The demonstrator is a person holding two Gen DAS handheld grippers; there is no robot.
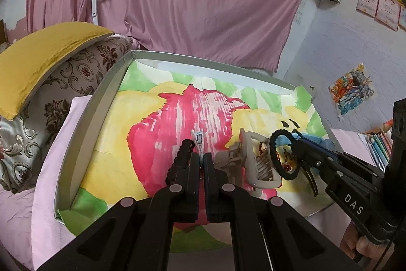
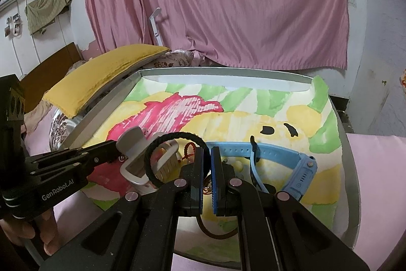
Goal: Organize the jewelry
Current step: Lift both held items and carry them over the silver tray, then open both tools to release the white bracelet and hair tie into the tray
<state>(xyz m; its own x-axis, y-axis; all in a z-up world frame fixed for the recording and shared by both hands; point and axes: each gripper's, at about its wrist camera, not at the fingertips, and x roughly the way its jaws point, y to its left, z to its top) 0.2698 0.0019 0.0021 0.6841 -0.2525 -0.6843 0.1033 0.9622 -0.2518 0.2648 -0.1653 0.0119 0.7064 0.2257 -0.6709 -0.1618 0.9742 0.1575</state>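
The left gripper (image 1: 201,161) is closed on a small silver-tipped trinket (image 1: 199,139) with a black braided hair tie (image 1: 180,161) at its left finger; the right gripper (image 2: 206,156) is pinched on a black elastic hair loop (image 2: 162,156). Both are held over the shallow grey tray lined with a painted paper sheet (image 1: 83,133) — a beige plastic claw clip (image 1: 250,161) and a blue watch strap (image 2: 274,156) lie there. The loop could snag the clip's teeth and drag it — the two are overlapped.

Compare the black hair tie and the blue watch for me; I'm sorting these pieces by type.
The black hair tie is a closed braided loop, lifted at the right gripper; the blue watch is a flat perforated strap with a blocky plastic case, lying untouched. The hair tie stands up on edge, while the watch sprawls open, its band unbuckled. Both are over the painted sheet in the tray.
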